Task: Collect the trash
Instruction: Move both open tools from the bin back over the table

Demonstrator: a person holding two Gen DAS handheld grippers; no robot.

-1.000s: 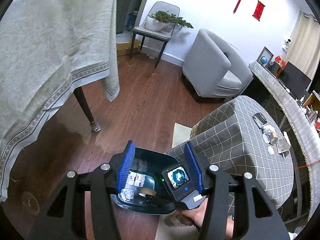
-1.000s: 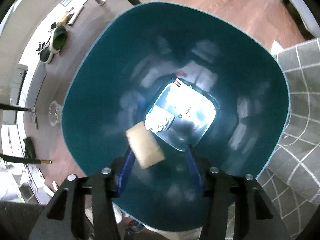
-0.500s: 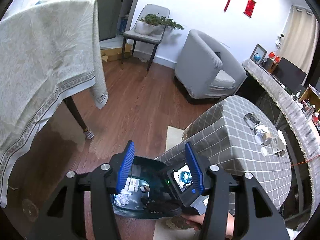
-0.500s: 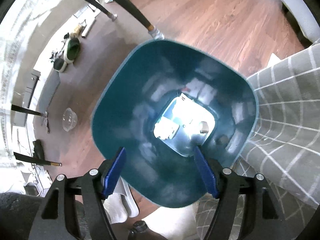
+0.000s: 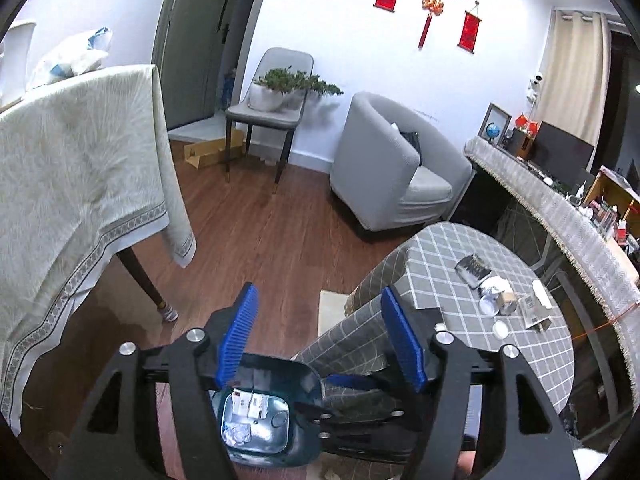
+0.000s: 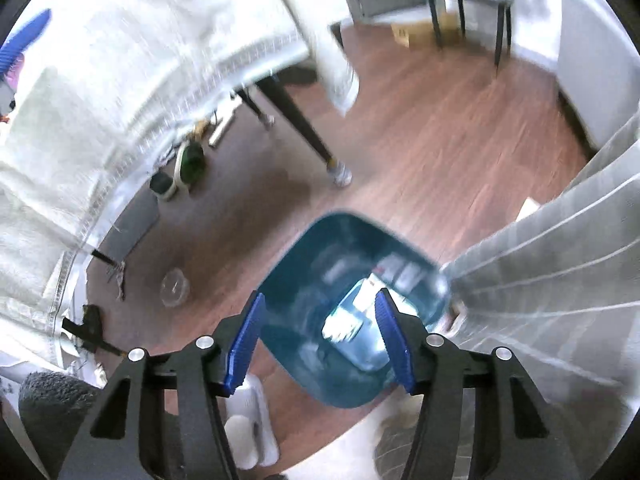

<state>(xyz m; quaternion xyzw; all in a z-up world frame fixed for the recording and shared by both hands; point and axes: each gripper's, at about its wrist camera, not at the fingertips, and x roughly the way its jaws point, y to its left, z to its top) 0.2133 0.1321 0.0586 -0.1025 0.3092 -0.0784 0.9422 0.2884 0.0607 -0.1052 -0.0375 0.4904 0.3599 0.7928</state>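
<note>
Now the right tool point(image 6: 318, 332) hangs higher above the bin point(image 6: 304, 340), empty.

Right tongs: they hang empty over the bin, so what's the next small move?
Probably swing the right tongs toward the checked table. They are open and empty, while wrappers and cups lie there and the bin already holds scraps.

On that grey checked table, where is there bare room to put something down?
The near and middle part of the checked tablecloth is bare, from its floor-side edge up to the dark packet. The far right side is crowded: crumpled foil, small cup, lids and box cluster there.
</note>
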